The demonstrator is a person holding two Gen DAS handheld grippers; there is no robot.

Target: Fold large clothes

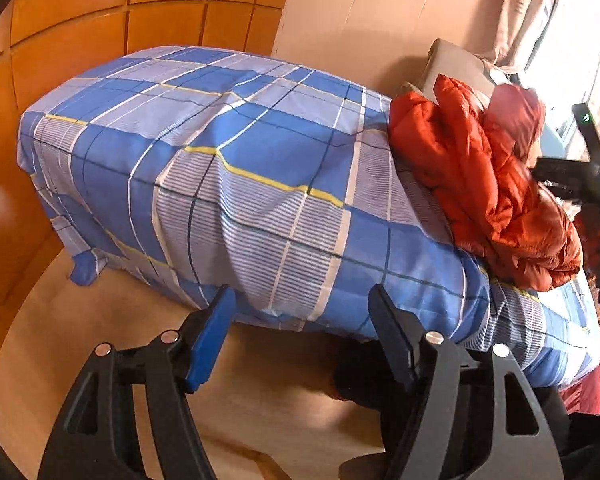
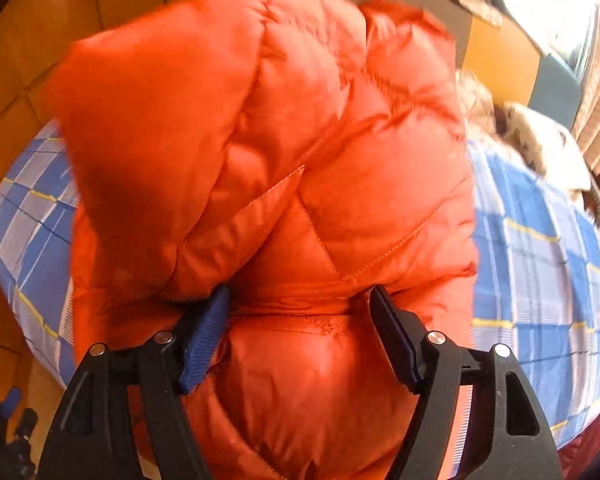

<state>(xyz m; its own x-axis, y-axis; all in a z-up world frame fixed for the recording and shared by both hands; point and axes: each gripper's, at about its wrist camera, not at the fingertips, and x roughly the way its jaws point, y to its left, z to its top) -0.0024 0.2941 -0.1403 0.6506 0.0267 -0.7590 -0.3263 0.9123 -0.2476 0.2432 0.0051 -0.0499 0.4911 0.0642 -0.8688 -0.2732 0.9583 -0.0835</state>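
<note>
- Orange quilted jacket (image 1: 488, 184), puffy and shiny, with stitched seams across its panels; crumpled in a heap, not laid flat.
- Jacket rests on the bed (image 1: 228, 168), toward the bed's right end in the left wrist view, beside a beige cushion (image 1: 456, 64) at the wall.
- Long axis of the heap runs roughly from the wall side down toward the bed's near edge; which end is collar or hem cannot be told from the bunched folds.
- Bed is covered in a blue plaid sheet with white and yellow lines.
- Left gripper (image 1: 302, 316): fingers spread wide, grasping nothing, held off the near edge of the bed above the wood floor (image 1: 60, 340).
- Right gripper (image 2: 300, 320): fingers spread wide with jacket fabric bulging between them; no clamping is visible, fabric fills most of that view.
- Right gripper appears at the right edge of the left wrist view, against the jacket.
</note>
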